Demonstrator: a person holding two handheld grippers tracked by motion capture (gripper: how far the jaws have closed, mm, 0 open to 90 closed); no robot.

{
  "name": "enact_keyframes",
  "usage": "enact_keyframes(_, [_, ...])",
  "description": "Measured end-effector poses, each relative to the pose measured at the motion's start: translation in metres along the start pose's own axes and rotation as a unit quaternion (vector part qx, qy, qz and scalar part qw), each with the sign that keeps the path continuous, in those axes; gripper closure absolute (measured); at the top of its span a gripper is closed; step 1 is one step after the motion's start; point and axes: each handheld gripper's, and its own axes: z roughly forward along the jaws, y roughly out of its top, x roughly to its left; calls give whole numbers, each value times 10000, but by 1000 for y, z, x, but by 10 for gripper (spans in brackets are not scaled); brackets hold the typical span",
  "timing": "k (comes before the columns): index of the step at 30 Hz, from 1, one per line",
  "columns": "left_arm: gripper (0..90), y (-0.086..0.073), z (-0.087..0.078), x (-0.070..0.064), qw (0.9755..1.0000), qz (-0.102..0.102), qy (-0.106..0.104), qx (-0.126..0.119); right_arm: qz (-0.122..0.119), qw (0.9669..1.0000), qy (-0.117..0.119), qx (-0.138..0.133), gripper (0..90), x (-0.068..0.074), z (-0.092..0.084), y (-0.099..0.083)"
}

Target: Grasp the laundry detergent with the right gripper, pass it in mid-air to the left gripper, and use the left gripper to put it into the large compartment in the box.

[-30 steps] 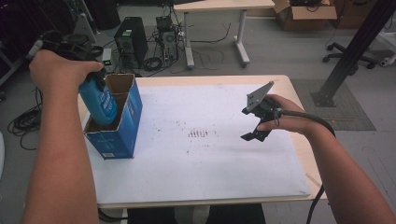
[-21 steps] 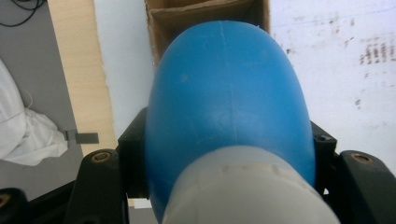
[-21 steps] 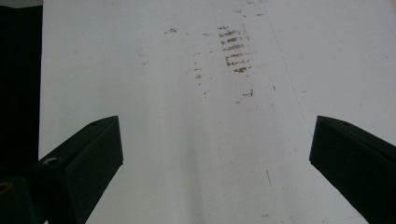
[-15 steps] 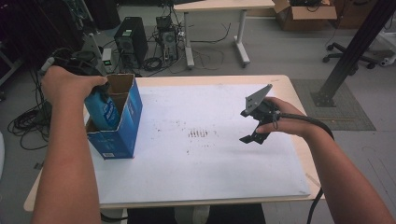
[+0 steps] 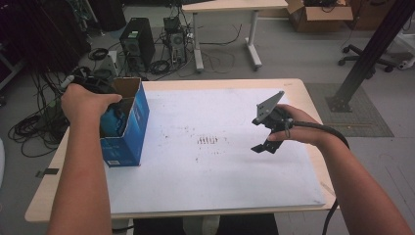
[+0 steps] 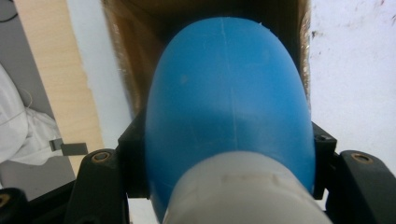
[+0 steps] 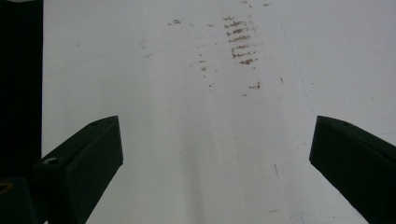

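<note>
Left gripper (image 5: 100,105) clenched on a blue rounded plastic bottle with a white cap (image 6: 229,116), jaws pressing both its sides. Bottle is lowered into the open top of a blue cardboard box (image 5: 128,132) with a brown inside, standing at the left side of the desk (image 5: 303,90). Right gripper (image 5: 266,134) hangs released, jaws wide apart with nothing between them, over the white sheet (image 5: 220,176) covering the desk, right of a patch of small brown marks (image 5: 208,140).
</note>
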Motion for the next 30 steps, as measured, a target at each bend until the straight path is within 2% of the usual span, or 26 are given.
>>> enact_keyframes(3, [382, 2, 7, -2, 10000, 47, 27, 12, 4, 10000, 26, 21, 27, 0, 2, -1])
enact_keyframes(10, [383, 4, 20, -1, 10000, 5, 5, 18, -11, 10000, 47, 35, 27, 0, 5, -1])
enact_keyframes(12, [382, 5, 24, -1, 10000, 57, 24, 61, -1, 10000, 73, 67, 28, 0, 6, -2])
enact_keyframes(16, [382, 4, 30, 3, 9999, 10, -75, 85, -22, 9999, 91, 96, 28, -1, 7, -1])
enact_keyframes(22, [382, 4, 38, 5, 9999, 6, -13, 146, -80, 9999, 94, 77, 27, 0, 7, 4])
enact_keyframes(30, [382, 2, 46, 7, 9999, -3, -64, 154, -147, 9997, 138, 107, 28, 5, 9, 7])
